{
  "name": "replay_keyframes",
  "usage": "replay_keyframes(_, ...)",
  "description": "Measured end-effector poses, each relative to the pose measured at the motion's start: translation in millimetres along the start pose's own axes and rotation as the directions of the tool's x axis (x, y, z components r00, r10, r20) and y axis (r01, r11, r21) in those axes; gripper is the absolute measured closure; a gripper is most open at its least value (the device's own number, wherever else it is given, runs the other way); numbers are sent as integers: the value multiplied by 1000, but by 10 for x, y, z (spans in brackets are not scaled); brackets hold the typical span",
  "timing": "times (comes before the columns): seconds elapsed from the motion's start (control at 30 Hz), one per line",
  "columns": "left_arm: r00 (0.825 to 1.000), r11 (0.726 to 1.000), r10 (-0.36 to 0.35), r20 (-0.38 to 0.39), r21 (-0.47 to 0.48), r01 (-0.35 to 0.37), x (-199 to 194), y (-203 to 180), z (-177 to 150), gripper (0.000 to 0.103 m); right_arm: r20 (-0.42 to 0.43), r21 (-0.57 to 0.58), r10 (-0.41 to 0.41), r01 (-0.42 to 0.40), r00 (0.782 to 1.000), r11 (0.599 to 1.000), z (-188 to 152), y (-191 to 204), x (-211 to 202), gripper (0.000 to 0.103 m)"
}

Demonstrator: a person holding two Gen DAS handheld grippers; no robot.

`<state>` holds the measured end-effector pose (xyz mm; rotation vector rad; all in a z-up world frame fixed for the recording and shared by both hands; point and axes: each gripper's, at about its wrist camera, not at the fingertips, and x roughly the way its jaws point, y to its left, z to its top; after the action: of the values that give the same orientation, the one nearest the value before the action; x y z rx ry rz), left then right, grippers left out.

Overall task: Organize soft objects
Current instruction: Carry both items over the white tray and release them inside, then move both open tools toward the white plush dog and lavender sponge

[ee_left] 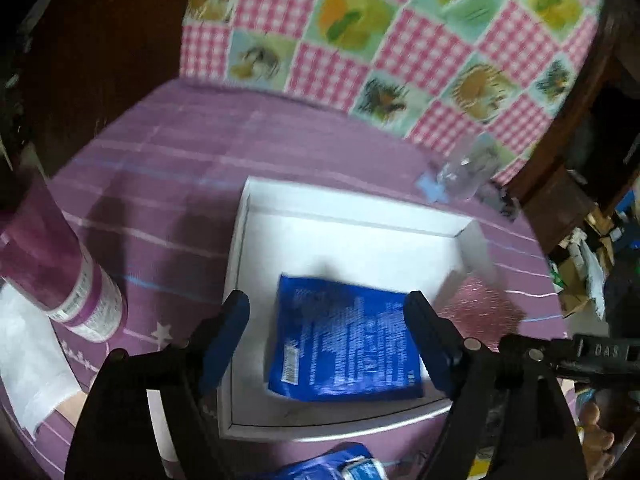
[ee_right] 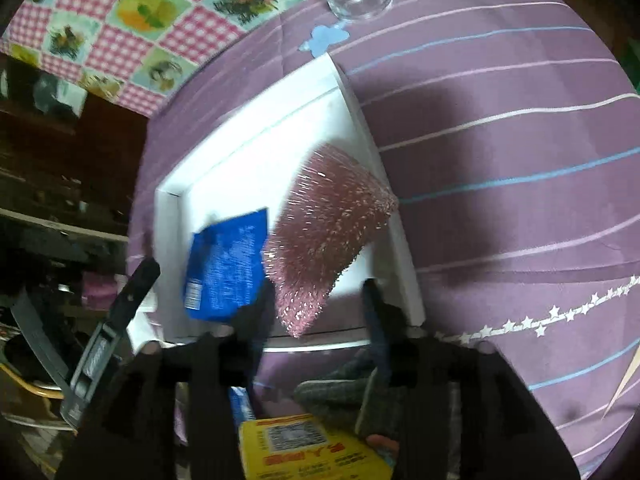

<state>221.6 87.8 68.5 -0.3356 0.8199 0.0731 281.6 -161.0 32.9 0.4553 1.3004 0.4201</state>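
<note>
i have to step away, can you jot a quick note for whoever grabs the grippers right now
Left gripper: open, empty, above the white box.
Right gripper: open, right behind the pink scrubber; whether it touches is unclear.
Done: blue packet lies flat in the box.
Pink scrubber sits tilted over the box's right side, not settled.
Left: another blue packet, a yellow packet and a dark cloth lie outside, near the box's front edge.
</note>
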Motion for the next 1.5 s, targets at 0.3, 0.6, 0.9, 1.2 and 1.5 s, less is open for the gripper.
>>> replay_keyframes(0.3,988,991,73,137,102,-87,-368,-296,27,21,80,-116,-33,42,996,992,-140,290,-382,48)
replay_keyframes(0.6,977,995,65,203,64,-79,-644,-312,76,21,211,-177,-83,122,974,977,-214,422,-685,48)
replay_keyframes(0.9,965,990,123,231,35,-135,-748,-353,74,21,368,-156,-133,203,920,967,-285,501,-986,48)
replay_keyframes(1.2,986,995,60,153,-83,-48,-707,-248,87,21,295,-99,-264,304,919,948,-278,449,-888,48)
replay_keyframes(1.5,993,993,2,114,-117,12,-845,-324,-33,21,226,-199,-237,283,945,938,-392,576,-838,48)
